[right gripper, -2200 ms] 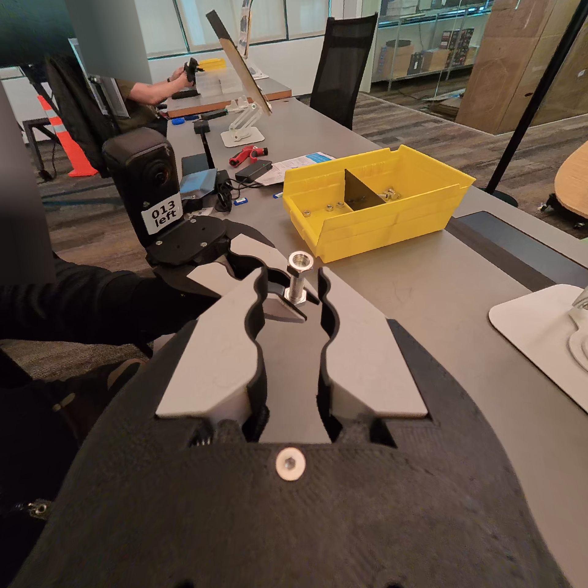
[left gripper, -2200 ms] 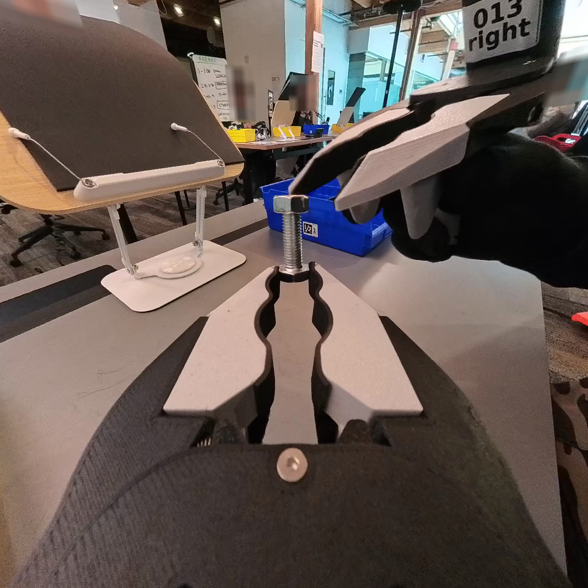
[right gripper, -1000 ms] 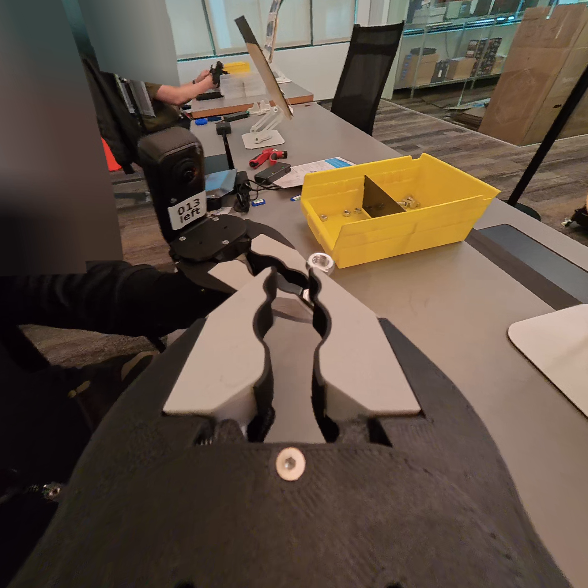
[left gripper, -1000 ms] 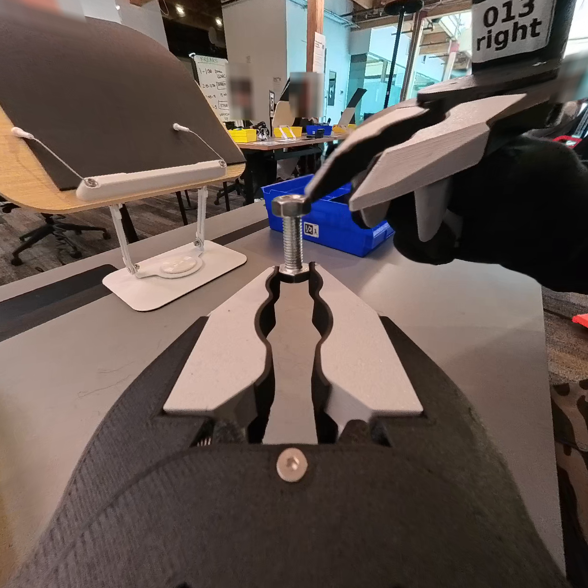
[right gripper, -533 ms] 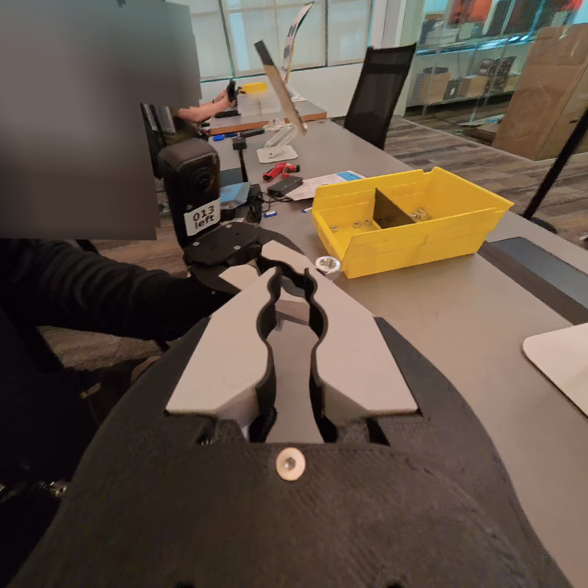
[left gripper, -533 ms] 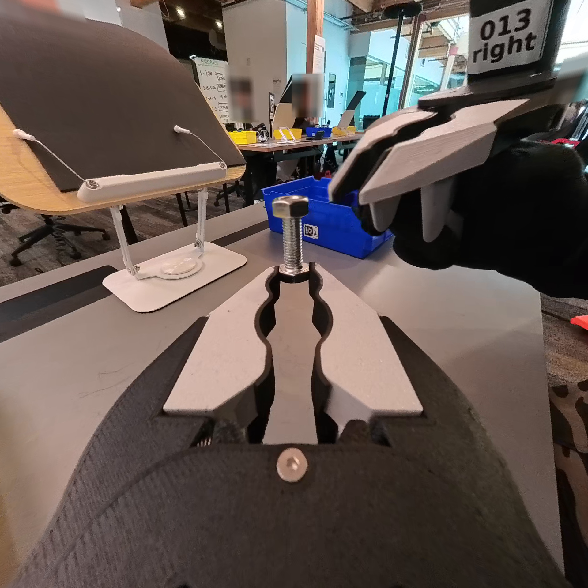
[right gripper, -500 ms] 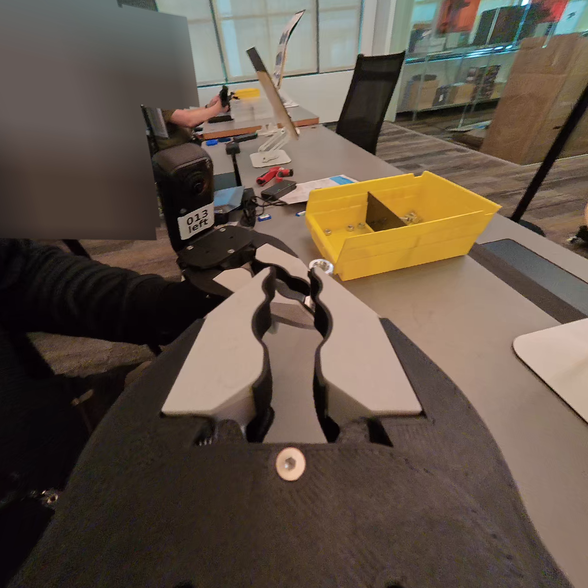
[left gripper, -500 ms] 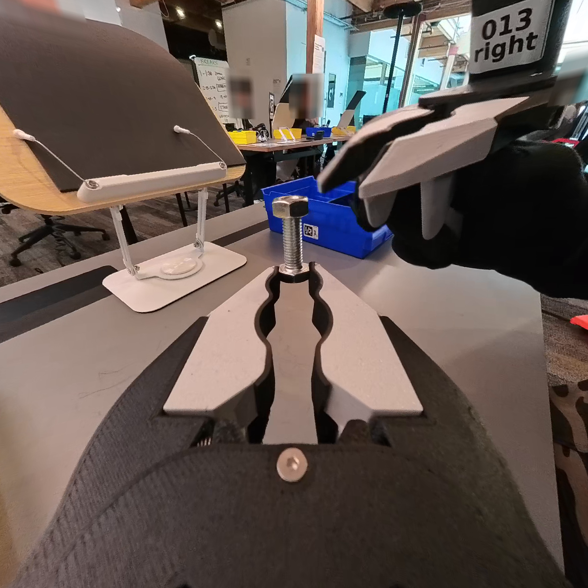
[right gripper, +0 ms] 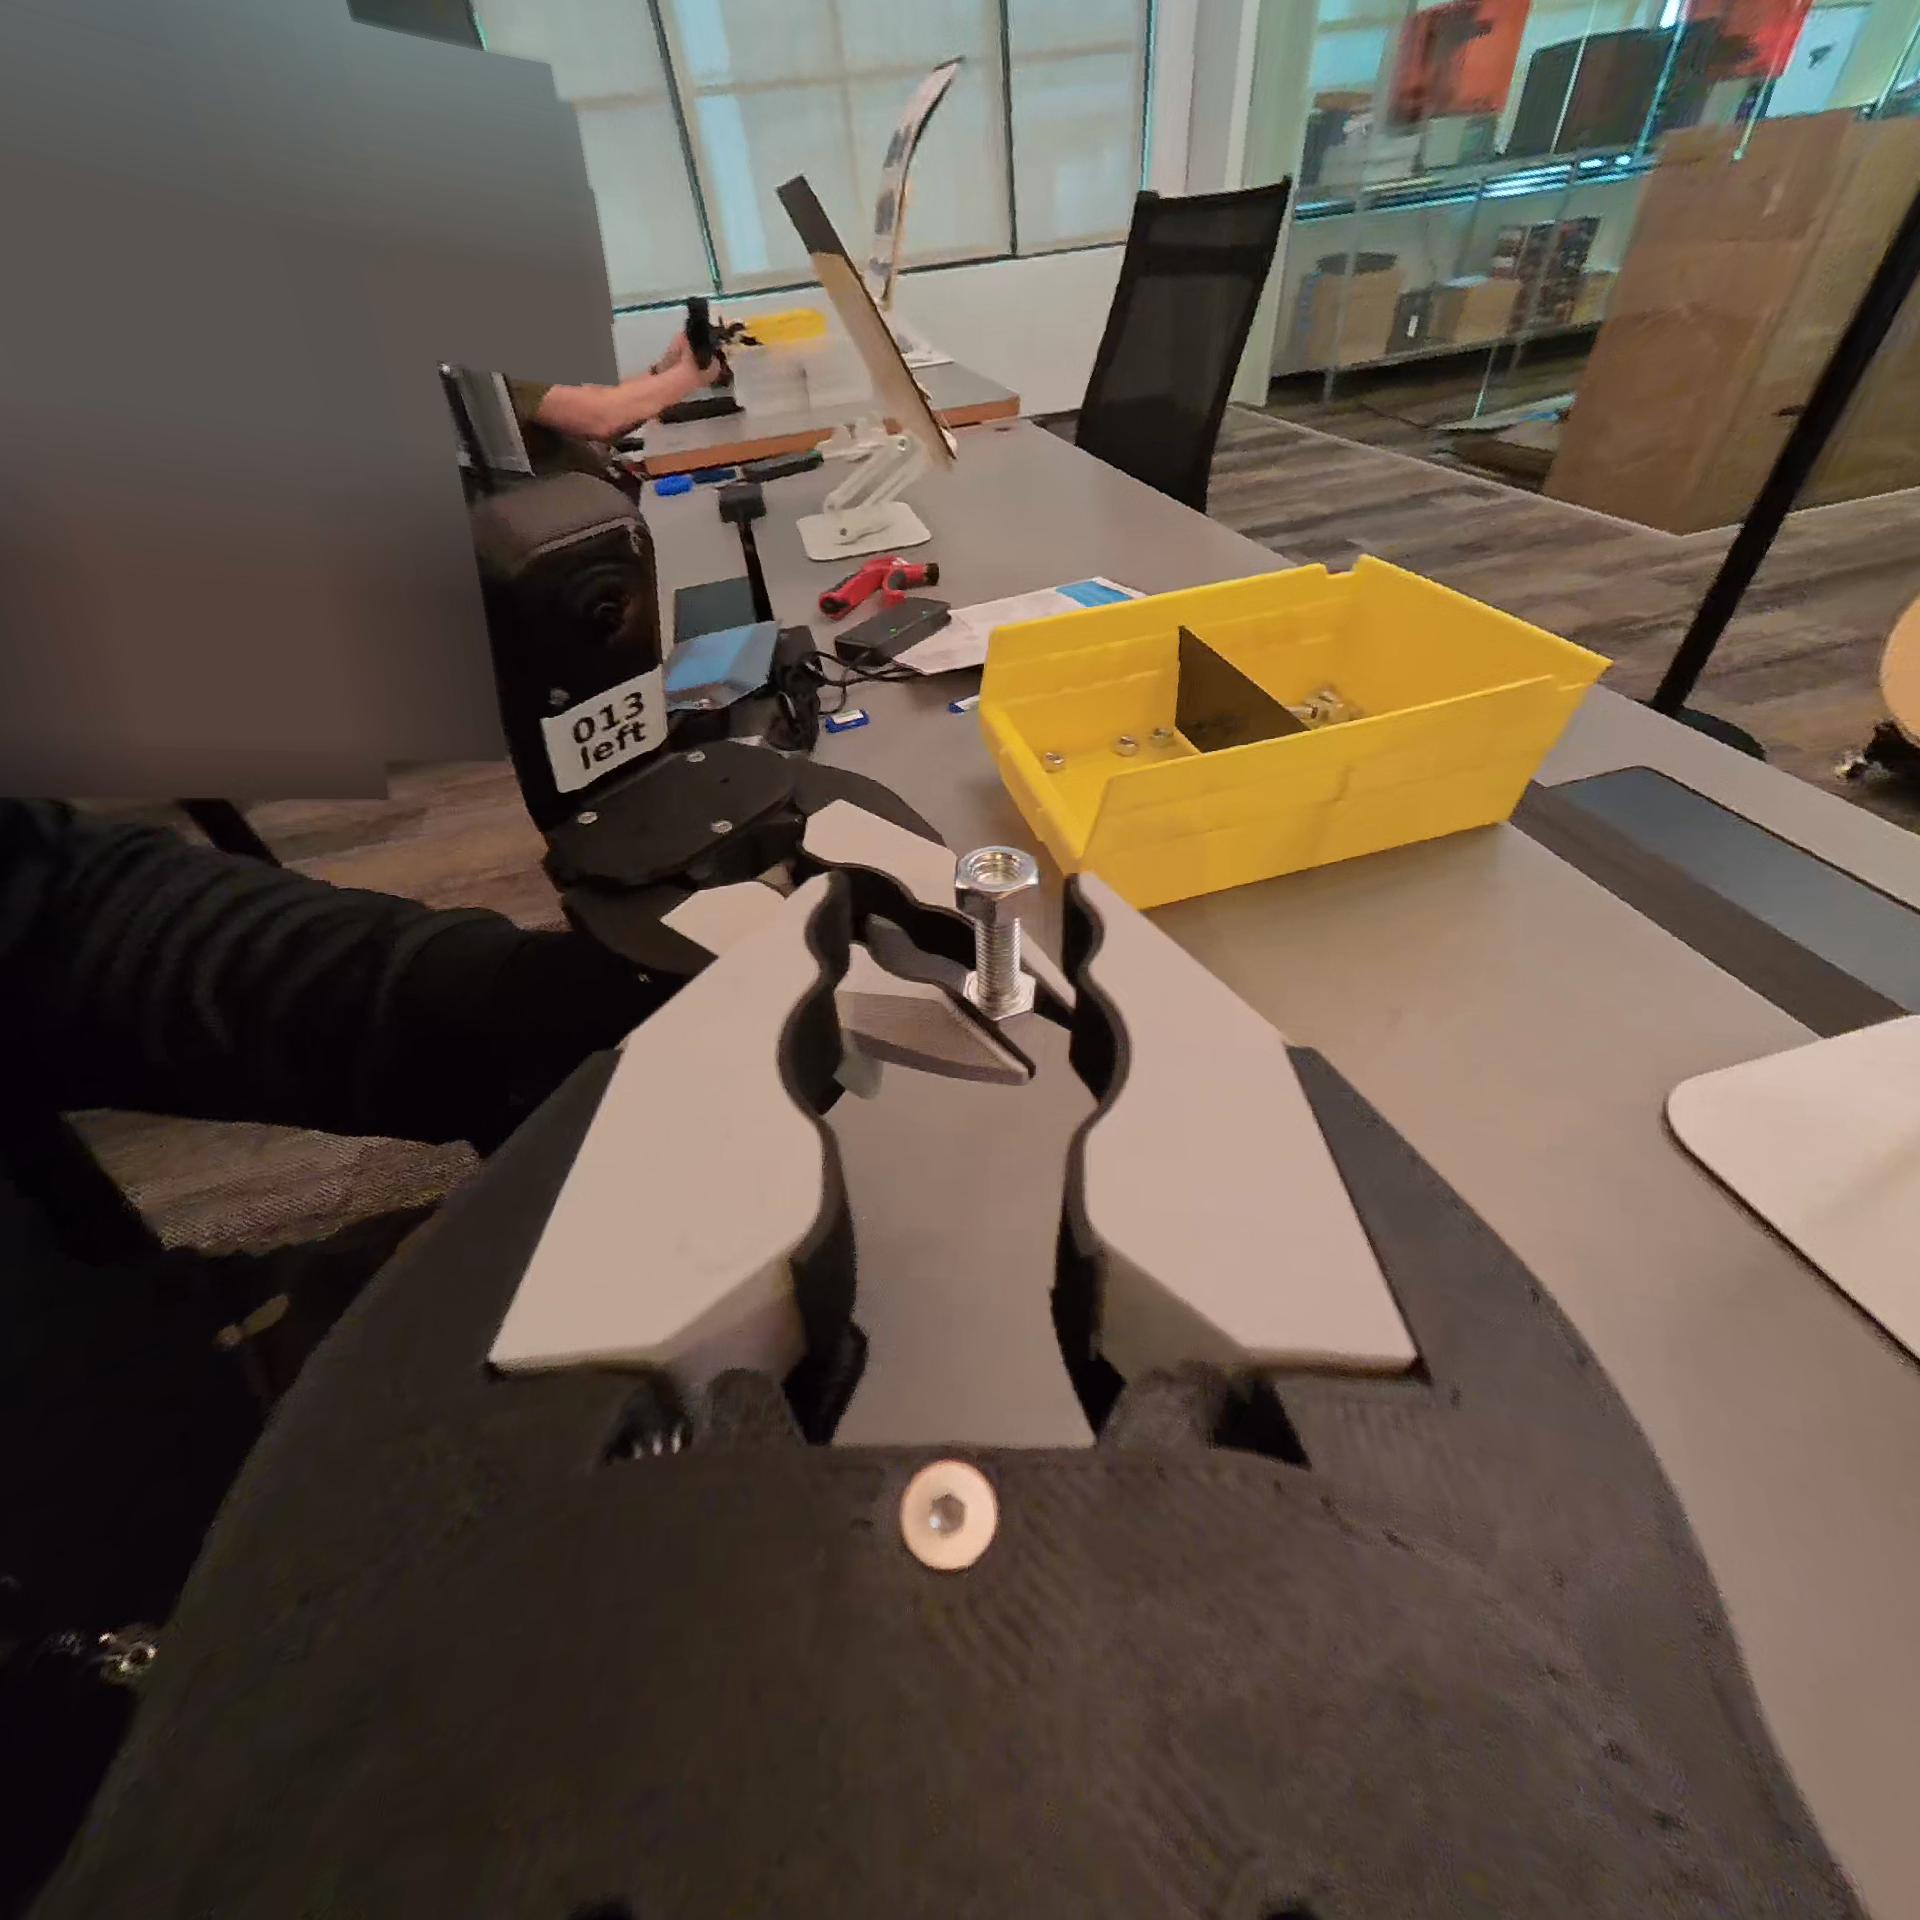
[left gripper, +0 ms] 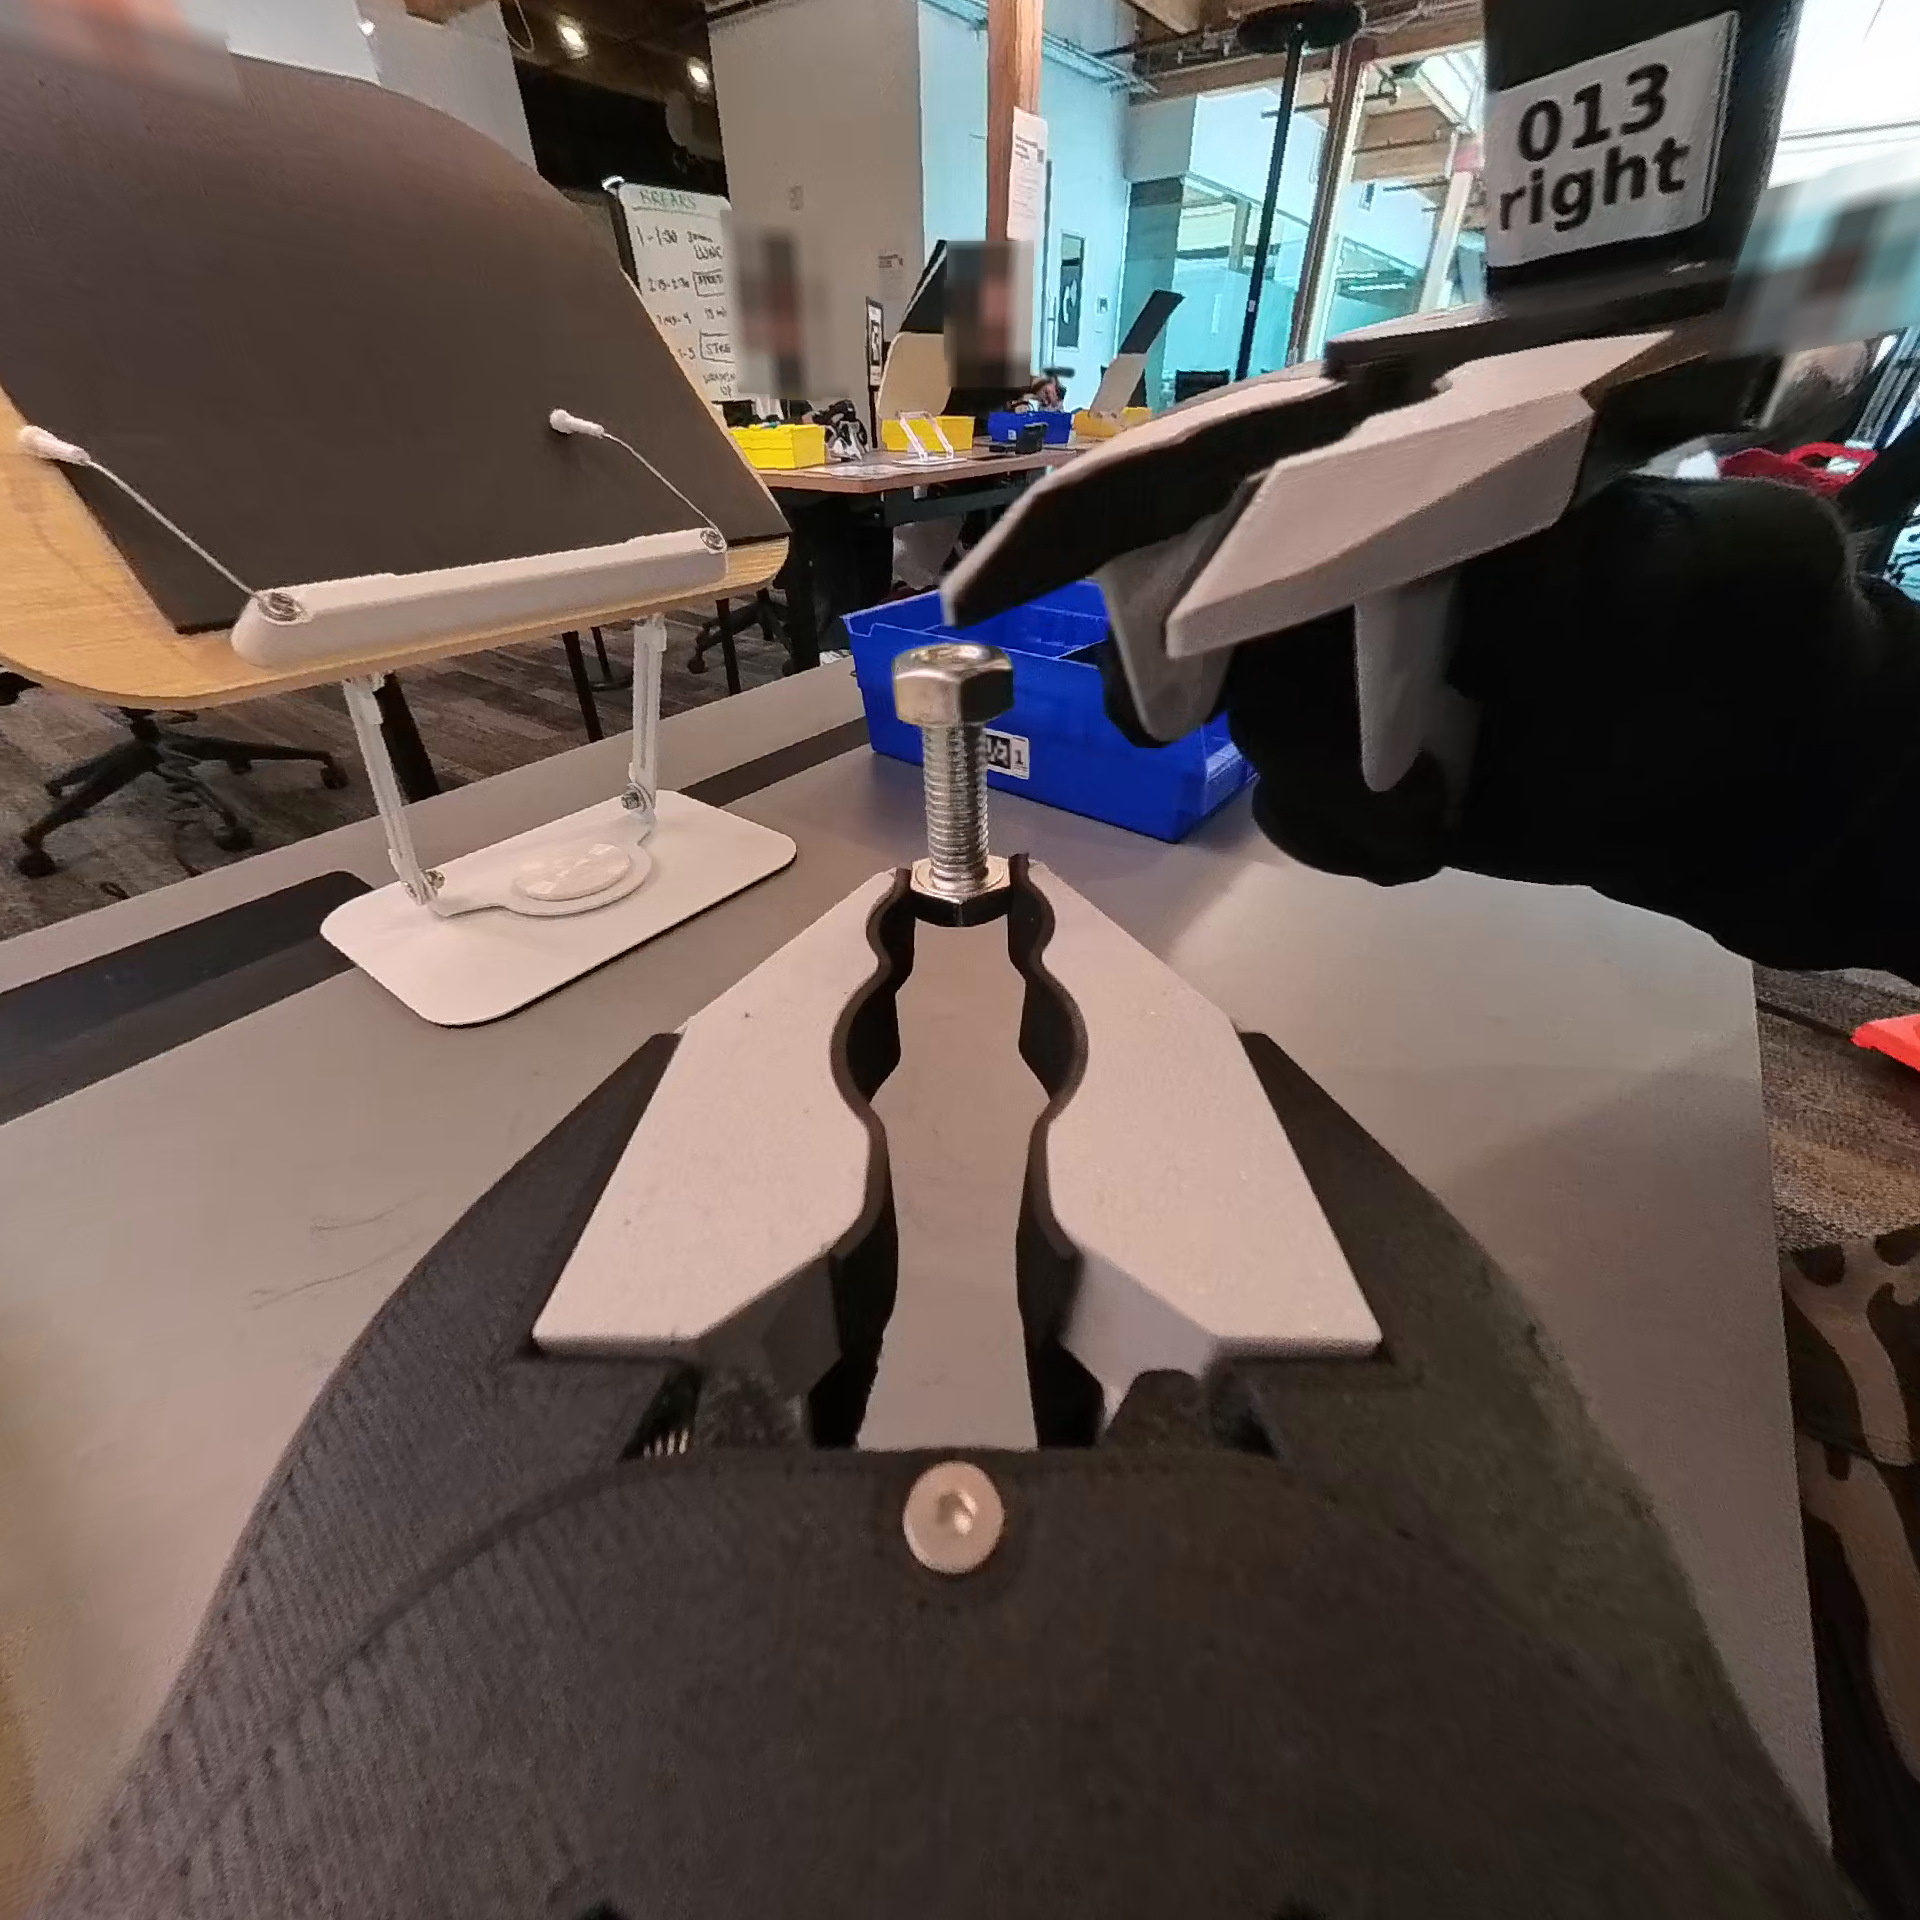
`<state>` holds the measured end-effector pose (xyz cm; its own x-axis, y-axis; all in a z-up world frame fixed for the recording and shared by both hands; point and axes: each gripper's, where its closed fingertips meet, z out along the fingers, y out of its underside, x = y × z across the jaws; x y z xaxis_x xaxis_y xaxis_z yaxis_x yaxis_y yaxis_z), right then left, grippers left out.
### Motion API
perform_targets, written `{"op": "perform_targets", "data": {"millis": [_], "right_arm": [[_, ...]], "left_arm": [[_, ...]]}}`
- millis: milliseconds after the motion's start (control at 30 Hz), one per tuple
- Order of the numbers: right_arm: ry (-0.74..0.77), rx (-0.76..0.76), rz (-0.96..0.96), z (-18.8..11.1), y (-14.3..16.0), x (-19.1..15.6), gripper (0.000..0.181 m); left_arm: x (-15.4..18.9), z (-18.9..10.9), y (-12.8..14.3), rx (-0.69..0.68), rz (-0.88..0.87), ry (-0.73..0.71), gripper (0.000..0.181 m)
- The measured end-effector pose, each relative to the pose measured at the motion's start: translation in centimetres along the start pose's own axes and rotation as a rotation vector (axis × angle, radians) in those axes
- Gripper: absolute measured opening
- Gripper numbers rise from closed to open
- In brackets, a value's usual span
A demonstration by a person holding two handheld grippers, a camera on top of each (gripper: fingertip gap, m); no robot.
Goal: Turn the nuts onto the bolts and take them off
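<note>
- the left gripper (left gripper: 958,902) is clenched on the hex head at the bottom of the bolt (left gripper: 954,800), which stands upright with its threaded shank pointing up at 12 o'clock from the fingertips.
- the nut (left gripper: 952,682) sits at the very top of the bolt, well apart from the pinched head.
- in the left wrist view the right gripper (left gripper: 1060,613) hangs at 1 o'clock from the nut, just above and beside it, not touching; a black-gloved hand (left gripper: 1621,717) carries it.
- in the right wrist view the right gripper (right gripper: 948,902) has its fingers released, spread either side of the bolt (right gripper: 995,951), with clear gaps on both sides.
- the nut (right gripper: 995,871) shows between those fingertips, its bore facing up.
- beyond, the left gripper (right gripper: 1003,1023) pinches the bolt's base.
- the grey table (right gripper: 1403,1039) carries a yellow bin (right gripper: 1299,800) at 2 o'clock from the bolt, with small nuts and bolts inside, either side of a dark divider.
- from the left side, a blue bin (left gripper: 1049,717) stands behind the bolt, and a white stand (left gripper: 561,904) with a tilted board is at 10 o'clock.
</note>
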<state>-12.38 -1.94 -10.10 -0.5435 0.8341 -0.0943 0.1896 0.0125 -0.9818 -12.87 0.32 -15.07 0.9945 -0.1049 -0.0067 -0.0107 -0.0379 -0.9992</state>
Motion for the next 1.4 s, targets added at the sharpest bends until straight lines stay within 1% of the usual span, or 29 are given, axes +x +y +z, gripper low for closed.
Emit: {"op": "perform_targets", "data": {"millis": [100,133,167,200,233,267,367,400,533,567,600,667,700,800,833,867,900,933,967,1000,1033,1067,1167,1200,1233,1267,1333,1367,1400], "right_arm": [[-0.023,-0.025,-0.003,0.5,0.5,-0.4,0.042],[-0.046,-0.024,-0.007,0.4,0.6,-0.9,0.03],[-0.098,-0.023,-0.012,0.2,0.6,-1.6,0.0],[-0.123,-0.012,-0.011,0.0,0.4,-2.0,0.0],[-0.117,0.001,-0.005,-0.1,0.2,-1.9,0.001],[-0.099,0.008,0.001,-0.2,0.1,-1.5,0.01],[-0.022,0.009,0.006,0.0,0.1,-0.2,0.043],[-0.009,0.001,0.003,0.1,0.2,-0.1,0.047],[-0.022,-0.027,-0.017,0.6,0.8,-0.6,0.047],[-0.037,-0.029,-0.023,0.6,0.8,-0.9,0.036],[-0.081,-0.029,-0.036,0.3,0.8,-1.6,0.002],[-0.116,-0.01,-0.025,-0.2,0.5,-2.1,0.0],[-0.102,0.0,-0.017,-0.3,0.4,-1.7,0.006],[-0.03,0.015,-0.013,-0.1,0.2,-0.5,0.046],[-0.027,0.005,-0.015,0.1,0.3,-0.5,0.055],[-0.037,-0.013,-0.017,0.4,0.6,-0.7,0.055],[-0.053,-0.024,-0.022,0.5,0.8,-1.0,0.05],[-0.087,-0.028,-0.028,0.4,0.9,-1.6,0.026],[-0.16,-0.033,-0.027,0.2,1.0,-2.7,0.0],[-0.188,-0.031,-0.019,0.0,1.0,-3.1,0.0],[-0.169,-0.021,-0.018,0.0,0.9,-2.8,0.0],[-0.141,-0.008,-0.023,0.0,0.7,-2.3,0.008],[-0.04,-0.003,-0.021,0.3,0.5,-0.7,0.047],[-0.026,-0.012,-0.026,0.5,0.7,-0.5,0.054],[-0.031,-0.024,-0.029,0.6,0.9,-0.6,0.053],[-0.047,-0.037,-0.027,0.7,1.2,-0.8,0.047],[-0.138,-0.048,-0.025,0.4,1.4,-2.1,0.0],[-0.149,-0.046,-0.017,0.3,1.4,-2.2,0.0],[-0.127,-0.038,-0.013,0.3,1.3,-1.8,0.006]], "left_arm": [[0.2,0.1,0.1,-0.004,-0.001,0.006,0.016],[0.1,0.1,0.1,-0.004,0.0,0.004,0.016],[0.0,0.0,0.1,-0.004,-0.002,0.001,0.016],[-0.1,0.0,0.1,-0.005,-0.009,-0.001,0.016],[-0.2,-0.1,0.0,0.0,-0.012,-0.003,0.016],[-0.2,-0.1,0.0,-0.001,-0.009,-0.003,0.016],[0.1,0.0,0.1,-0.011,0.003,0.004,0.016],[0.2,0.1,0.2,-0.015,0.0,0.008,0.016],[0.2,0.2,0.4,-0.023,-0.003,0.01,0.016],[0.2,0.2,0.4,-0.026,-0.005,0.008,0.016],[0.1,0.1,0.4,-0.025,-0.01,0.007,0.016],[-0.1,0.1,0.4,-0.024,-0.016,0.003,0.016],[-0.1,0.1,0.4,-0.024,-0.016,0.004,0.016],[0.1,0.2,0.5,-0.028,-0.014,0.011,0.016],[0.2,0.3,0.5,-0.029,-0.015,0.013,0.016],[0.2,0.3,0.6,-0.03,-0.016,0.014,0.016],[0.2,0.3,0.6,-0.032,-0.016,0.013,0.016],[0.2,0.3,0.6,-0.035,-0.015,0.013,0.016],[0.1,0.3,0.6,-0.033,-0.017,0.011,0.016],[0.0,0.2,0.6,-0.032,-0.022,0.01,0.016],[0.0,0.2,0.5,-0.03,-0.022,0.009,0.016],[0.0,0.2,0.5,-0.031,-0.02,0.01,0.016],[0.2,0.3,0.7,-0.036,-0.016,0.014,0.016],[0.2,0.3,0.7,-0.036,-0.018,0.017,0.016],[0.3,0.4,0.7,-0.038,-0.017,0.018,0.016],[0.2,0.4,0.8,-0.041,-0.016,0.016,0.016],[0.1,0.3,0.8,-0.039,-0.019,0.012,0.016],[0.0,0.2,0.8,-0.038,-0.024,0.011,0.016],[-0.1,0.2,0.7,-0.035,-0.026,0.011,0.016]]}}
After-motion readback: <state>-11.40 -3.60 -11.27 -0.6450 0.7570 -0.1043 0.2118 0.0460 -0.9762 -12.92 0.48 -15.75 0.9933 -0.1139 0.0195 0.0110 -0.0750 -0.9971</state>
